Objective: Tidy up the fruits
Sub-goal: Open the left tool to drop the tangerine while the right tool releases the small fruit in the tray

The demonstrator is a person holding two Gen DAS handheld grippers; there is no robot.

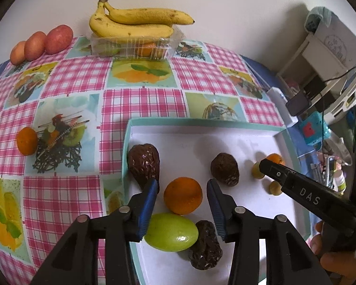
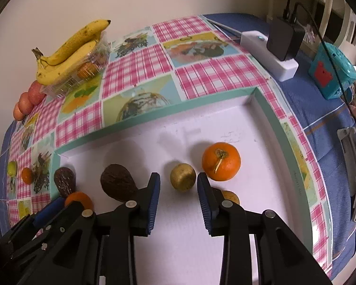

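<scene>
The checked tablecloth [image 1: 140,109] carries the white tray [image 1: 225,140] at near right. The bananas [image 1: 130,23] lie on a clear container [image 1: 135,45] at the far edge. The left gripper [image 1: 182,190] is released, jaws flanking an orange [image 1: 183,195] in the tray. The right gripper [image 2: 178,186] is released, flanking a small yellow-brown fruit [image 2: 182,177].

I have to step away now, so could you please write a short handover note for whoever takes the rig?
Left tool: open, empty, around an orange in the white tray.
Right tool: open, empty, around a small yellow-green fruit in the tray.
In the tray: oranges, dark wrinkled fruits, a green fruit.
Left outside: orange on the tablecloth, bananas, three red fruits.
</scene>
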